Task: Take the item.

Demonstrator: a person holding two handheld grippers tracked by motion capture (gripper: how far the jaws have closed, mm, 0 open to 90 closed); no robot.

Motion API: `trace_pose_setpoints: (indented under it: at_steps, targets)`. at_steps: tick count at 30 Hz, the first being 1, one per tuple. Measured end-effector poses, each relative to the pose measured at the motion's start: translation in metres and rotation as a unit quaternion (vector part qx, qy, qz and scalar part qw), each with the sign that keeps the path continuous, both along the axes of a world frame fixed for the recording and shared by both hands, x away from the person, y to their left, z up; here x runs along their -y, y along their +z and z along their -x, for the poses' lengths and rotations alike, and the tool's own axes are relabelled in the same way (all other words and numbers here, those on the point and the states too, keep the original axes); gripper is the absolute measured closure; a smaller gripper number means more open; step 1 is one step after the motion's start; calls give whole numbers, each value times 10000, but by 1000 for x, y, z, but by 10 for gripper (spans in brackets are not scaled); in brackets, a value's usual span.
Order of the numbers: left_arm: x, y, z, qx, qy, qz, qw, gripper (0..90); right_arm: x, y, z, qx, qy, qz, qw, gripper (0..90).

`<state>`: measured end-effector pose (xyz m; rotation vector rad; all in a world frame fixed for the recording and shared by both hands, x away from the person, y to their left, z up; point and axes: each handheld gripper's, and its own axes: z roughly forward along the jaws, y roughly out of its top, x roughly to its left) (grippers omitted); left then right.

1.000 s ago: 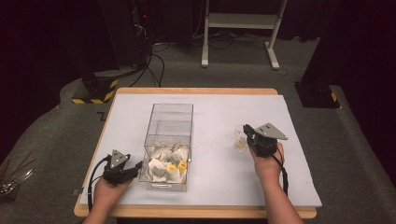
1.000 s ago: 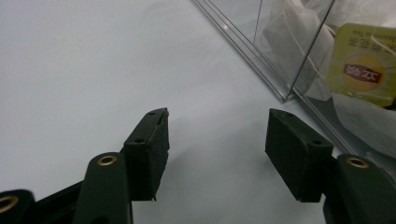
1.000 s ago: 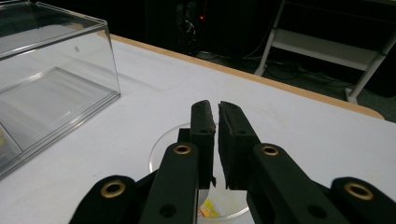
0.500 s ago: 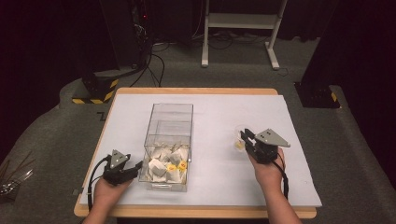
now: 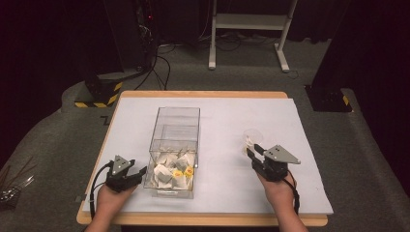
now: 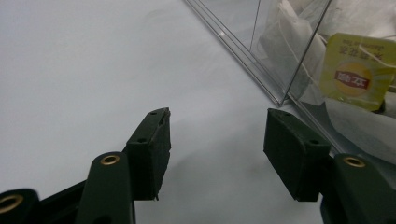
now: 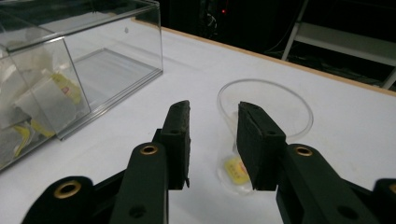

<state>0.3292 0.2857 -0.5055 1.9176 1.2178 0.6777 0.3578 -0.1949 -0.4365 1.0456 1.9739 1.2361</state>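
A clear plastic cup stands on the white table, right of centre, with a tea bag and its yellow tag inside. My right gripper sits just on the near side of the cup. Its jaws have just been opening and stand open with nothing between the pads, and the cup stands just beyond them. A clear box in the middle holds several tea bags at its near end. My left gripper rests at that box's near left corner, open and empty, beside a yellow tag behind the wall.
The white sheet covers the wooden table, whose far edge borders a dark floor with cables and a white stand. The far half of the clear box is empty.
My right gripper has drawn back from the cup toward the near edge, and its jaws have parted. The left gripper has stayed put.
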Motion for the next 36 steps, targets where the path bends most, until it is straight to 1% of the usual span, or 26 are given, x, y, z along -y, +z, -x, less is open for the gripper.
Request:
trace_pose_setpoints:
  at_steps: [2,5,6,8,10,11,13,14,15,16,18,21,22,24,26,27,29,30,32,33,34,36]
  targets:
    - [0,0,2,49,-10,10,10000,418,0,-4,3,-74,20,19,10000,619]
    - [0,1,3,50,-59,29,10000,424,1,-11,6,-159,-17,73,9998,597]
    - [-1,1,5,44,-57,69,10000,426,1,-13,7,-179,-33,87,9998,590]
    - [-2,1,7,67,-71,42,9999,431,2,-18,8,-234,-66,93,9997,581]
    - [-4,2,9,65,-81,55,9999,434,3,-27,8,-313,-87,97,9994,572]
    - [-4,3,10,77,-72,88,9999,434,3,-27,8,-313,-87,97,9994,572]
    - [-6,5,12,112,-62,180,9998,435,3,-32,8,-404,-103,106,9991,561]
    - [-7,7,13,128,-62,212,9997,435,3,-33,8,-403,-104,128,9990,559]
    - [-8,8,14,143,-65,232,9996,435,3,-38,8,-452,-111,161,9988,551]
    - [-9,10,15,160,-82,255,9995,435,3,-38,8,-452,-111,161,9988,551]
    - [-10,13,19,193,-104,285,9994,432,3,-42,7,-564,-101,156,9982,539]
    - [-12,19,25,254,-94,313,9991,418,3,-49,6,-663,-97,281,9974,525]
    - [-13,22,27,257,-79,376,9989,418,4,-52,7,-702,-202,341,9967,491]
    - [-13,25,31,282,-58,456,9985,416,4,-54,7,-694,-254,359,9966,494]
    - [-14,30,34,296,-35,521,9982,410,7,-55,7,-771,-307,361,9959,494]
    - [-14,33,35,284,-40,535,9982,408,9,-56,7,-802,-347,334,9956,493]
    - [-13,39,36,272,-32,614,9977,400,13,-56,7,-914,-383,181,9949,494]
    - [-12,41,38,290,-74,611,9977,400,13,-56,7,-914,-383,181,9949,494]
    - [-9,43,43,393,-98,325,9987,393,16,-56,6,-947,-351,165,9948,500]
    - [-10,44,47,432,-115,358,9984,386,16,-56,5,-970,-332,162,9946,501]
    - [-11,44,51,421,-113,494,9978,382,17,-56,5,-979,-306,166,9946,500]
    - [-11,42,57,428,-89,616,9971,377,16,-58,5,-1019,-341,163,9941,497]
